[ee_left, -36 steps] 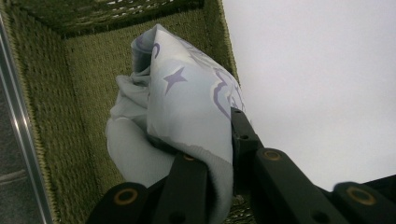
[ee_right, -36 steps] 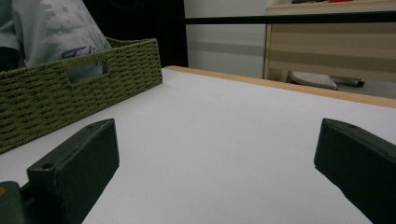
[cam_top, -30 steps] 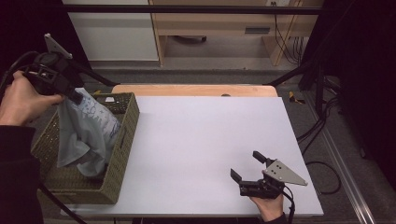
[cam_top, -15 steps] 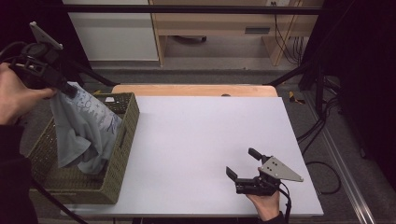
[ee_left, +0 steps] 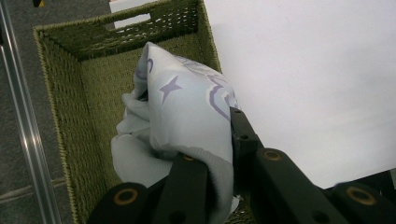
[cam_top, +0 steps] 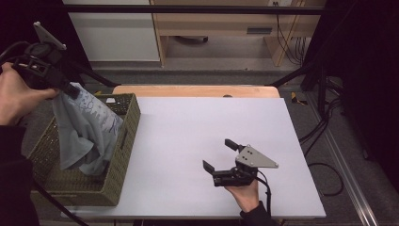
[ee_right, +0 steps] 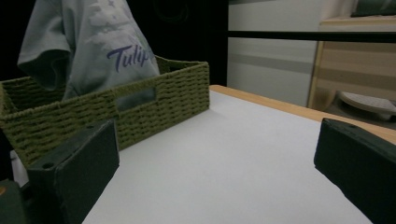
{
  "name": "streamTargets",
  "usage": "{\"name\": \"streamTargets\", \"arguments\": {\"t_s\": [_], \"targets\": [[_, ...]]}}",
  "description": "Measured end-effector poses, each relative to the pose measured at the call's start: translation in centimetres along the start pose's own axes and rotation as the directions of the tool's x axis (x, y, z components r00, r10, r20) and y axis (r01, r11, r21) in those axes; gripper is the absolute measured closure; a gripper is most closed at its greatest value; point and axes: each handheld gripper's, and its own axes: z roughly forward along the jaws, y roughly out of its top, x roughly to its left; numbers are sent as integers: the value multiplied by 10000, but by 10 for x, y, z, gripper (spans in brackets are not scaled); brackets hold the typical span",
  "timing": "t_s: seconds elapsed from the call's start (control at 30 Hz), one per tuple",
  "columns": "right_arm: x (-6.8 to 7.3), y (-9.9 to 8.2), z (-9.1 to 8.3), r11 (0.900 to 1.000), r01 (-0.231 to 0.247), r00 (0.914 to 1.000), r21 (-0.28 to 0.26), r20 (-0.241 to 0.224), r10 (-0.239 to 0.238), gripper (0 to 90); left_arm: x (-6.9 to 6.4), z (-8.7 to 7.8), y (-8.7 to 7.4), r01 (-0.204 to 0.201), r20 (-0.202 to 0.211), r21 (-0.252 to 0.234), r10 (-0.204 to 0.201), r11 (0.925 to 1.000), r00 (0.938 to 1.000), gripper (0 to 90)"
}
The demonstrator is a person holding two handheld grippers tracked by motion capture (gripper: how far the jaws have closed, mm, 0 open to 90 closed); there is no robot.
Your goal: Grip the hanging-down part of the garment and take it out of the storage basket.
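Observation:
A pale grey-blue printed garment (cam_top: 84, 127) hangs out of a woven olive basket (cam_top: 124, 141) at the table's left side. My left gripper (cam_top: 70, 89) is shut on the garment's top edge and holds it up above the basket, with the lower folds still inside. In the left gripper view the cloth (ee_left: 187, 107) is pinched between the black jaws over the basket's floor (ee_left: 88, 93). My right gripper (cam_top: 223, 157) rests low on the white table near the front right, jaws wide open with nothing between them. From the right gripper view the garment (ee_right: 93, 42) rises over the basket's wall (ee_right: 116, 109).
The white tabletop (cam_top: 202, 127) stretches between the basket and my right gripper. A wooden strip (cam_top: 197, 90) runs along the far edge. Cables (cam_top: 324, 127) and a metal rail (cam_top: 348, 169) lie on the floor to the right.
My left gripper has lifted the garment higher out of the basket and drawn it left. The right gripper has slid a little left along the table, still open.

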Motion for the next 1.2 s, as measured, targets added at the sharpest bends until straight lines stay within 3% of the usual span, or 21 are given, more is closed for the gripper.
{"name": "streamTargets", "arguments": {"t_s": [0.27, 0.83, 1.2], "targets": [[22, 14, 44, 10000, 79, 9973, -41, -724, -81, 6, 1, 0, -2, -32, -48, 81, 32, 10000, 10000, 855], [47, 33, 110, 9998, 184, 9915, -23, -1288, -185, 12, -3, 5, -1, -223, 3, 238, 223, 9995, 9998, 854], [73, 39, 159, 9996, 139, 9832, 240, -1826, -93, 15, -2, 7, -2, -265, 10, 276, 265, 9993, 9996, 854]]}}
